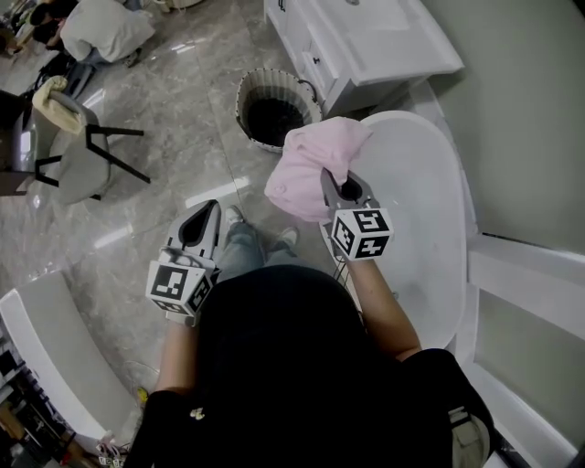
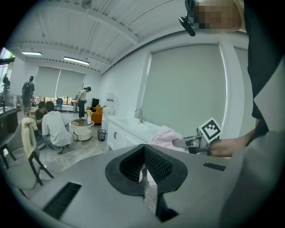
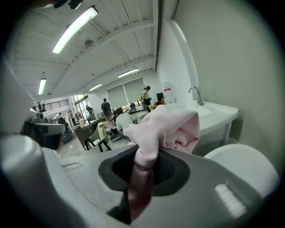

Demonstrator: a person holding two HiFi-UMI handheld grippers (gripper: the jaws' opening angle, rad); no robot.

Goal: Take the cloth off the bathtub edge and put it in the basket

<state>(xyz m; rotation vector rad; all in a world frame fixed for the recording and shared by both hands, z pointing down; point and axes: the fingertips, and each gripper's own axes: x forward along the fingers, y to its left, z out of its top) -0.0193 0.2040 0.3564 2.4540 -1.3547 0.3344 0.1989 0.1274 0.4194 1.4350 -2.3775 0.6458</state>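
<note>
The pink cloth [image 1: 311,160] is pinched in the right gripper [image 1: 338,186] and bunched just ahead of its jaws. It should be carried ahead-left, squarely over the basket [image 1: 248,91], before release. The left gripper [image 1: 208,216] is closed and empty.

On the head view I see a grey chair [image 1: 78,155] on black legs standing on the glossy marble floor [image 1: 174,119], off to my left, with a cream garment [image 1: 55,105] draped over its back. Past it a person in a white top [image 1: 105,27] crouches low. A white vanity cabinet [image 1: 366,41] runs along the wall, with a chrome faucet [image 3: 196,94] over its sink. A small dark bin [image 2: 102,134] stands near the cabinet's far end, and a long strip light [image 3: 75,27] glows overhead.
</note>
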